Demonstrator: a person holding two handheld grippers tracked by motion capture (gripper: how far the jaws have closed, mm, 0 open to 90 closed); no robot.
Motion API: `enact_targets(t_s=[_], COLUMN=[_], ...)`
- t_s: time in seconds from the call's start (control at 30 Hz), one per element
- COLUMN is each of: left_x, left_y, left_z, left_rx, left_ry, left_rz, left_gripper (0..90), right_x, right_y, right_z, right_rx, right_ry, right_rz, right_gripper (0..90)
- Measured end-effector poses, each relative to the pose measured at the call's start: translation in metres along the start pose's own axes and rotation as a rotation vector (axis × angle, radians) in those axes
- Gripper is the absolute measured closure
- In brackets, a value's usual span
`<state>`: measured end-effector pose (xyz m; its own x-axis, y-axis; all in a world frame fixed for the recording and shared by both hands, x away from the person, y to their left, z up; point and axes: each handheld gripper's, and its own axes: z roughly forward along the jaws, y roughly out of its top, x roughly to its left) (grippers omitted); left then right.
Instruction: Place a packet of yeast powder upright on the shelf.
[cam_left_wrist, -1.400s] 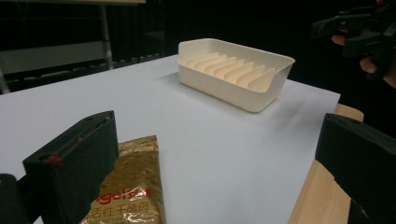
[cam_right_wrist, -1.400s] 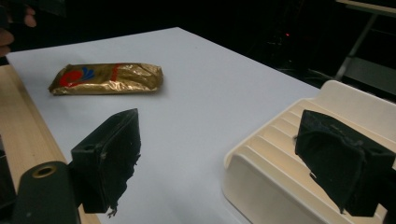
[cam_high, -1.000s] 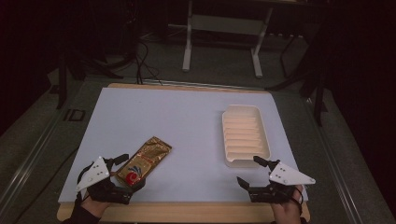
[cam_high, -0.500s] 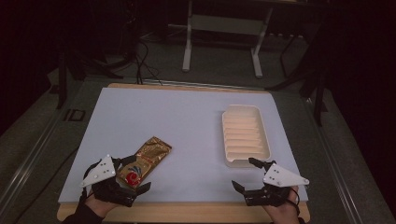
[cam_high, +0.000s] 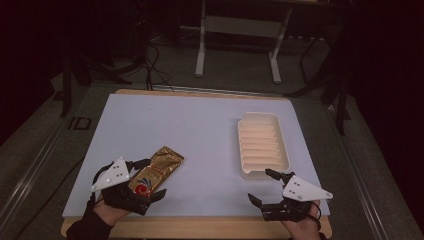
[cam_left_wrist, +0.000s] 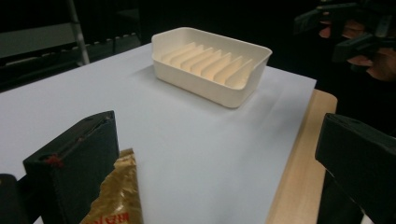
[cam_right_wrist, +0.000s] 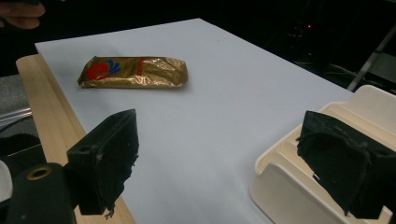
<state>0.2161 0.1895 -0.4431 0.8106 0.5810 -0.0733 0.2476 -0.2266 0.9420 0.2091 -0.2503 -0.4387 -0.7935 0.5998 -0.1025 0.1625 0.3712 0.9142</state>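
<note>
A gold foil packet (cam_high: 159, 169) with a red logo lies on the white sheet near the front left, angled toward the far right. My left gripper (cam_high: 150, 179) is open, its jaws standing on either side of the packet's near end. In the left gripper view the packet (cam_left_wrist: 114, 196) lies just inside the left jaw, and I cannot tell whether they touch. A cream ribbed tray (cam_high: 244, 165) sits at the right. My right gripper (cam_high: 261, 186) is open and empty just in front of the tray's near end; one jaw overlaps the tray's corner (cam_right_wrist: 280, 172).
The white sheet (cam_high: 200, 130) covers a wooden table whose bare front edge (cam_high: 200, 227) runs just under both hands. The sheet's middle is bare between the packet (cam_right_wrist: 135, 72) and the tray (cam_left_wrist: 210, 70). A metal stand (cam_high: 200, 50) and cables stand on the floor beyond.
My left gripper has moved right and forward, bringing its open jaws around the packet's near end. The right gripper shifted only slightly near the tray. The packet stays put.
</note>
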Motion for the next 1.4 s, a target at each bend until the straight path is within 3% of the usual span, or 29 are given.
enact_targets(t_s=[0.3, 0.73, 1.0, 1.1, 1.27, 1.4], left_x=[0.011, 0.041, 0.063, 0.071, 0.086, 0.097], left_y=[0.012, 0.024, 0.020, 0.016, 0.010, 0.005], left_z=[0.014, 0.033, 0.046, 0.048, 0.055, 0.061], left_rx=[0.043, 0.068, 0.100, 0.111, 0.140, 0.158], left_ry=[0.004, 0.071, 0.087, 0.103, 0.123, 0.150], left_rz=[0.009, -0.002, -0.011, -0.006, -0.036, -0.030], left_gripper=[0.3, 2.1, 8.7, 14.9, 17.1, 20.8], right_x=[0.001, 0.002, 0.001, 0.001, 0.002, 0.001], right_y=[0.001, 0.002, 0.001, 0.001, 0.001, 0.000], right_z=[0.001, 0.002, 0.002, 0.003, 0.003, 0.003], right_rx=[0.011, 0.017, 0.011, 0.010, 0.012, 0.010], right_ry=[0.005, 0.005, 0.009, 0.013, 0.017, 0.016], right_rz=[-0.012, -0.018, -0.016, -0.017, -0.019, -0.015], right_gripper=[10.9, 10.9, 11.0, 11.0, 11.0, 11.2])
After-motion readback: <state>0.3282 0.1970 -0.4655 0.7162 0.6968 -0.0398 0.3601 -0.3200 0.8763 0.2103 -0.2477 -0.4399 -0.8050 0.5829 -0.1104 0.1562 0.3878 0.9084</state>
